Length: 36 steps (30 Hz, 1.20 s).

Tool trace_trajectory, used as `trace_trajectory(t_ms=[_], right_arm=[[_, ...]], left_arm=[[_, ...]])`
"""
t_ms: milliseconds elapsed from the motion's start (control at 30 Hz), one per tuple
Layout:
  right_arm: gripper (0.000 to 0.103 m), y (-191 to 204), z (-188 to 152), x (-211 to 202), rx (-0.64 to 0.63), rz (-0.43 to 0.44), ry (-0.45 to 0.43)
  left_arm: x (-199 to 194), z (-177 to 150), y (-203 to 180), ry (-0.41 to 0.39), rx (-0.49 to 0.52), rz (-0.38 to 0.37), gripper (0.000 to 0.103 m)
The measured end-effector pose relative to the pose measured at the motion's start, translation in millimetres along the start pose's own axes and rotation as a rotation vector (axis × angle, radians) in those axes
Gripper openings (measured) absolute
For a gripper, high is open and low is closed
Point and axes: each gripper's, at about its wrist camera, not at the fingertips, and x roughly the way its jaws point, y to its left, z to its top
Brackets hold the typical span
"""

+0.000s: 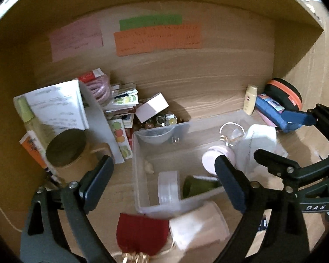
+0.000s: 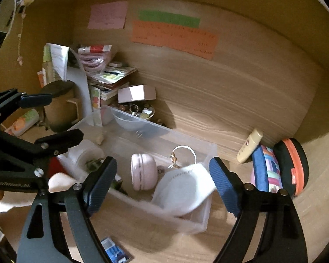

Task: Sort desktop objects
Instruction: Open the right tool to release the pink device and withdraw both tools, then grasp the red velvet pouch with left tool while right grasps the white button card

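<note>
A clear plastic bin (image 1: 140, 188) (image 2: 205, 221) stands on the wooden desk. In it lie a pink round case (image 1: 210, 160) (image 2: 142, 172), a white face mask (image 1: 258, 140) (image 2: 182, 188), a clear lidded jar (image 1: 167, 188), a dark green cone (image 1: 197, 186) and a white ring cord (image 2: 184, 151). My left gripper (image 1: 164, 184) is open and empty above the bin's near end. My right gripper (image 2: 163, 182) is open and empty above the mask; it also shows in the left wrist view (image 1: 296, 144).
A pile of books, cards, a pink cable coil (image 1: 99, 87) and a white box (image 1: 152, 107) sits at the back left. A cork-lidded mug (image 1: 65, 151), a red pouch (image 1: 140, 234), a cream tube (image 2: 250, 145), a blue pouch (image 2: 266, 171) and a black-orange case (image 2: 292, 166) surround the bin.
</note>
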Motion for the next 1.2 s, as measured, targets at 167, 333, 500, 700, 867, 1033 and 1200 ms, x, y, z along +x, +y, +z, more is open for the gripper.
trace_trajectory(t_ms=[167, 333, 500, 700, 867, 1033, 1200], right_arm=[[0.085, 1.2, -13.1, -18.8, 0.014, 0.002, -0.01], [0.086, -0.1, -28.4, -38.2, 0.032, 0.001, -0.019], [0.088, -2.3, -45.7, -53.6, 0.058, 0.0, -0.021], [0.088, -2.0, -70.5, -60.9, 0.088, 0.013, 0.01], [0.088, 5.1, -93.4, -57.7, 0.097, 0.03, 0.06], [0.088, 11.0, -115.8, -55.5, 0.107, 0.051, 0.106], [0.088, 12.9, -136.5, -52.1, 0.142, 0.079, 0.147]], left_arm=[[-22.7, -12.9, 4.2, -0.014, -0.025, -0.002, 0.096], [-49.0, -27.8, 22.3, -0.041, -0.077, 0.004, 0.099], [-61.6, -47.5, 39.0, -0.025, -0.108, 0.043, 0.099], [-56.7, -77.4, 55.1, 0.05, -0.151, 0.058, 0.099], [-39.1, -96.1, 60.4, 0.119, -0.151, 0.052, 0.099], [-10.6, -105.7, 59.2, 0.201, -0.113, 0.055, 0.099], [13.7, -109.8, 60.2, 0.256, -0.124, 0.06, 0.1]])
